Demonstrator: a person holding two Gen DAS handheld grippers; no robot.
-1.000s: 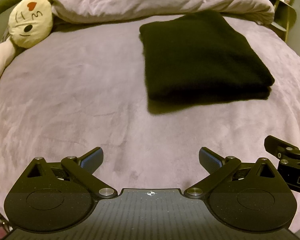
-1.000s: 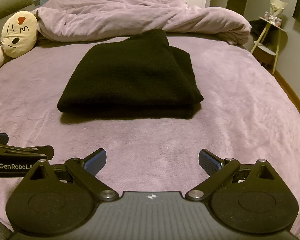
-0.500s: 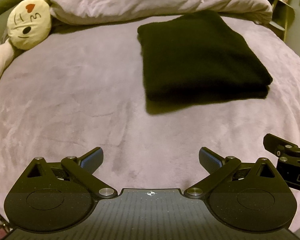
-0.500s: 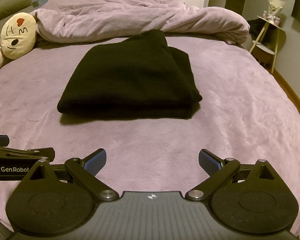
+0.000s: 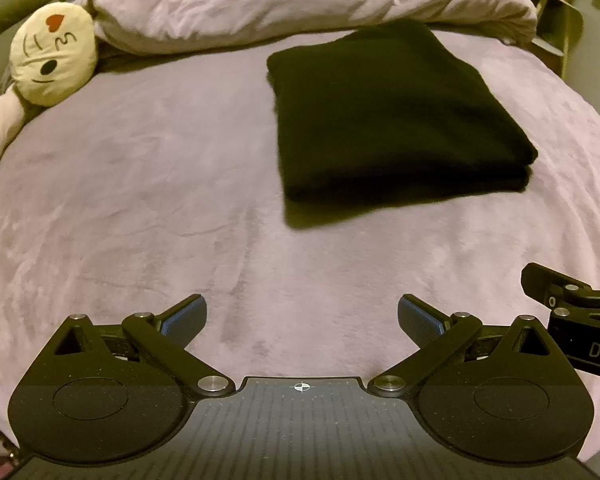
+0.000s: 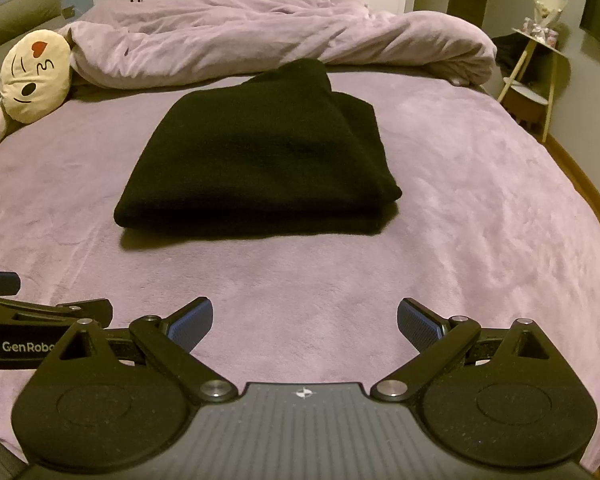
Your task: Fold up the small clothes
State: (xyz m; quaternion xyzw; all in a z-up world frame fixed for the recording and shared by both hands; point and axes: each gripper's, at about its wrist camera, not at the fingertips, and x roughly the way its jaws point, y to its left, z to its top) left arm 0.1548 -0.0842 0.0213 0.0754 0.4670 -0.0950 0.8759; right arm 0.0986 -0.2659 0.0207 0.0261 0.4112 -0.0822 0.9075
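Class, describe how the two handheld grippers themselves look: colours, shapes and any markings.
The left gripper and right gripper match: matte black, rounded side plates, silver pivot screws, angled linkage arms, blue ribbed fingertips, and a ribbed grey centre with a small crosshair mark. White lettering reads "GenRobo".

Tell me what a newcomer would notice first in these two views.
A folded black garment lying mid-bed on the purple blanket, dark against it. Next, the cream plush face with a red heart at the far left, beside the bunched duvet. Both the left gripper and the right gripper hang open and empty, short of the garment.
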